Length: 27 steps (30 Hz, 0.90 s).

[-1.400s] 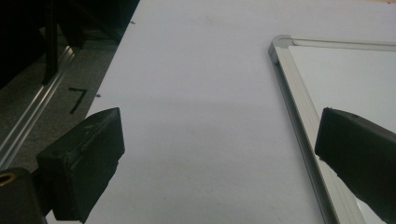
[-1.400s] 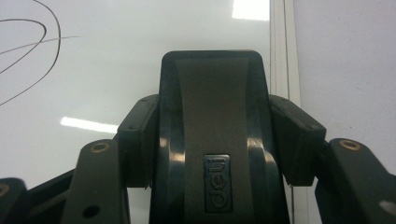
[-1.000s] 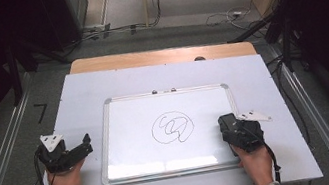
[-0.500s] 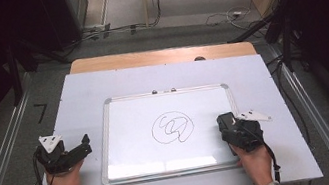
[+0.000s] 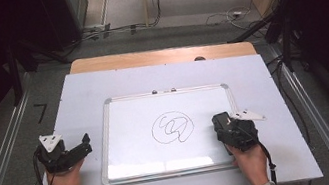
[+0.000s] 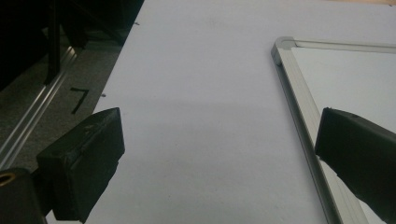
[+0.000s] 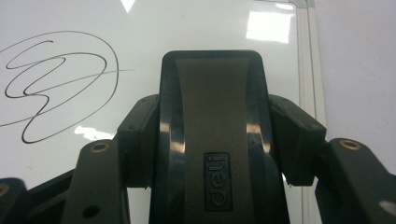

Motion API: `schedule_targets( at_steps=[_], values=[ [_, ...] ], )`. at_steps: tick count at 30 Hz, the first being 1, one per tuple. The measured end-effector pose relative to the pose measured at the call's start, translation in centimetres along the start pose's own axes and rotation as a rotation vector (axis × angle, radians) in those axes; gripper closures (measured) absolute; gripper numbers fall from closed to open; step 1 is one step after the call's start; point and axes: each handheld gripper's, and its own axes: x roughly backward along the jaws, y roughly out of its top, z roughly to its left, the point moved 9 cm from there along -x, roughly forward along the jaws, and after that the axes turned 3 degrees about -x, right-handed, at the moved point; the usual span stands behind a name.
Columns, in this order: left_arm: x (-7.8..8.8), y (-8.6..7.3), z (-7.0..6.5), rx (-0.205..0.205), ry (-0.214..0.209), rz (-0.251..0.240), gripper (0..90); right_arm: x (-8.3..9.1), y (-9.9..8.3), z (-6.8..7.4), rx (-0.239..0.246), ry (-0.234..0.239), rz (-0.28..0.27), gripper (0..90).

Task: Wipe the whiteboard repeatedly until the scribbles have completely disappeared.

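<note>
Right gripper view: right gripper (image 7: 212,140) clamped on eraser (image 7: 212,107) over whiteboard (image 7: 140,28); left gripper (image 6: 219,154) jaws apart.

Black claws (image 5: 85,145), brass screws, white cuffs

- A white sheet (image 5: 81,93) covered most of the table.
- A strip of bare wooden tabletop (image 5: 146,57) showed along the sheet's far edge.
- A small dark spot (image 5: 199,58) sat on that far edge.
- Metal rails (image 5: 1,160) ran along both sides of the table.
- Cables (image 5: 220,16) lay on the grey floor beyond.
- A black mark (image 6: 79,99) was on the floor at left.
</note>
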Motion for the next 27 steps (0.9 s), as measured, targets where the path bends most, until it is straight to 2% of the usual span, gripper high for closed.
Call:
schedule_targets(
  at_steps=[6,15,27],
  values=[
    [0.0,0.0,0.1,0.004,0.001,0.001,1.9,-0.7,0.3,0.7,0.004,0.011,0.005,38.5],
    [-0.1,0.0,-0.2,-0.004,-0.003,0.002,1.9,-2.3,1.0,2.5,0.034,0.025,0.015,38.5],
    [-0.1,0.0,-0.2,-0.005,-0.005,0.003,1.9,-4.5,2.4,3.9,0.068,0.010,0.014,38.6]
  ],
)
